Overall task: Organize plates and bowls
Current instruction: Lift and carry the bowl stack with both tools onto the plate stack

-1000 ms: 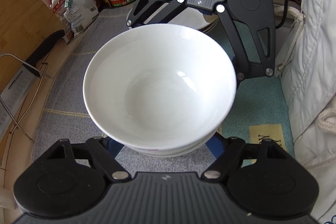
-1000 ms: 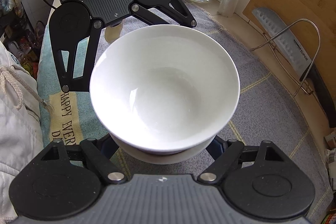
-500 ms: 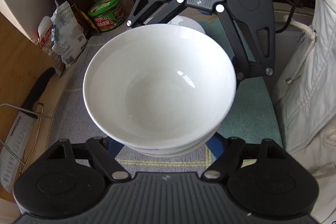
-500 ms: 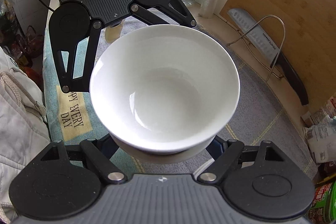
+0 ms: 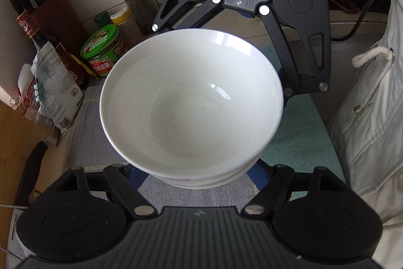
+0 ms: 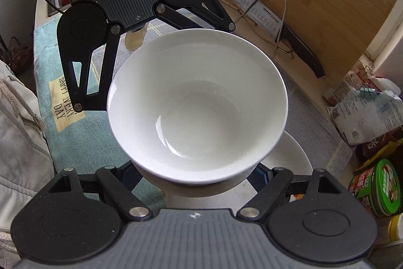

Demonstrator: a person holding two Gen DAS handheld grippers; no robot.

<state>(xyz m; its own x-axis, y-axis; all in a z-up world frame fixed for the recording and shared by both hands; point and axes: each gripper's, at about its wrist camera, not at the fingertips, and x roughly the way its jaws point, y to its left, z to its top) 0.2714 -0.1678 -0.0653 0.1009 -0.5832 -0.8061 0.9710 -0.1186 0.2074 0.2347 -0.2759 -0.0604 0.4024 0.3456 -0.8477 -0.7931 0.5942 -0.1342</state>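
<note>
White porcelain filled both my views: a stack of bowls sat between my two grippers, held up above the cloth-covered counter. My left gripper had its fingers spread wide around the near side of the stack, pressed under the rim, and my right gripper did the same from the opposite side (each showed in the other's camera). Below, in the right wrist view, a white plate lay on the counter. A green-lidded jar stood near the wall.
</note>
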